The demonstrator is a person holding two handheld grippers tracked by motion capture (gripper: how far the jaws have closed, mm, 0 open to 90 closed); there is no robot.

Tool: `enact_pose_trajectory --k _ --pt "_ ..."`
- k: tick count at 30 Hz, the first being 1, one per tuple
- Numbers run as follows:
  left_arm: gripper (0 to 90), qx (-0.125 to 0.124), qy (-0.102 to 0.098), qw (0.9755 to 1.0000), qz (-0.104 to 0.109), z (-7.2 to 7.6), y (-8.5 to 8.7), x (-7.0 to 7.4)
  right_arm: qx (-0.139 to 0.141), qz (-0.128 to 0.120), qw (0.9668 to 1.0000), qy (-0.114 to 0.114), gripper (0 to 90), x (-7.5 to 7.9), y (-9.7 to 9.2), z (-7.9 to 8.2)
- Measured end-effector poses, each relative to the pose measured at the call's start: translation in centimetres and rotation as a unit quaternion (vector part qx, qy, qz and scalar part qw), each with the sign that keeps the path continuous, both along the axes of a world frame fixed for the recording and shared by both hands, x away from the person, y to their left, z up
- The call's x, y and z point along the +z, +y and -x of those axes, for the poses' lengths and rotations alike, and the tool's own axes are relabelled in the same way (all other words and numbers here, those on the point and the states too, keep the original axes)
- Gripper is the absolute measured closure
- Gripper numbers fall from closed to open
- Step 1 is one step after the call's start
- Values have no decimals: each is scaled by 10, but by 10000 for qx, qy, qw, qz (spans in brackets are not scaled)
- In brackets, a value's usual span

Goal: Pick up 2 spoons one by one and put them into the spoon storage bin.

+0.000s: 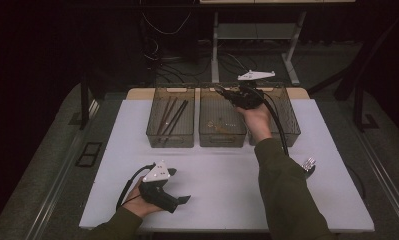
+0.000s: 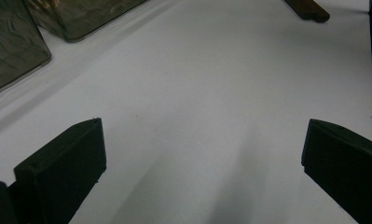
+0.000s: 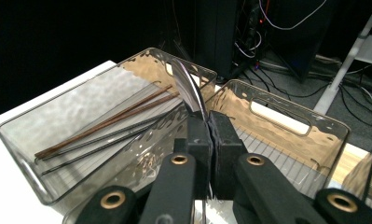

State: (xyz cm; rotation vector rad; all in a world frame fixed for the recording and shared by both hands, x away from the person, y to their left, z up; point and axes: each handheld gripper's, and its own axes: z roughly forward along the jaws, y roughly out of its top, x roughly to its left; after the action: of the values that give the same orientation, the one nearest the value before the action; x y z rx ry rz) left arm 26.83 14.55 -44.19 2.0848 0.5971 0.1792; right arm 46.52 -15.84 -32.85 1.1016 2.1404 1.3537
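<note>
From above, your right gripper (image 1: 226,93) hangs over the middle one of 3 clear bins (image 1: 222,140) at the far edge of the white table (image 1: 227,185); your left gripper (image 1: 183,200) rests low near the front edge. The left bin holds chopsticks (image 1: 171,117).

In the left gripper view, your jaws stand spread wide over bare table.

In the right gripper view, your jaws are pressed together, pinching a thin metal utensil (image 3: 189,89), which sticks up above the bins.

We cannot tell what the thin curved silvery piece (image 3: 189,88) is; its lower end hides between the right gripper (image 3: 210,122) pads.
</note>
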Motion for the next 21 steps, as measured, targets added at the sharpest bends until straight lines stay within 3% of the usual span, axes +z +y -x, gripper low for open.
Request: enact_pose_trajectory --k 5,16,17,18,20,21 --pt "0 -22 -15 10000 -22 0 1 1 -36 -35 10000 39 883 -4 10 -9" --pt "0 -60 9 10000 21 0 0 1 -229 290 9990 268 875 -32 16 -24" --pt "0 -61 6 10000 21 0 0 1 -224 342 9984 380 837 -35 16 -25" --pt "0 -63 7 10000 20 0 0 1 -237 357 9979 487 742 -38 16 -26" --pt "0 -65 1 10000 14 0 0 1 -388 496 9969 465 639 -42 15 -24" --pt "0 -63 -2 10000 16 0 0 1 -374 450 9970 506 611 -43 14 -23"
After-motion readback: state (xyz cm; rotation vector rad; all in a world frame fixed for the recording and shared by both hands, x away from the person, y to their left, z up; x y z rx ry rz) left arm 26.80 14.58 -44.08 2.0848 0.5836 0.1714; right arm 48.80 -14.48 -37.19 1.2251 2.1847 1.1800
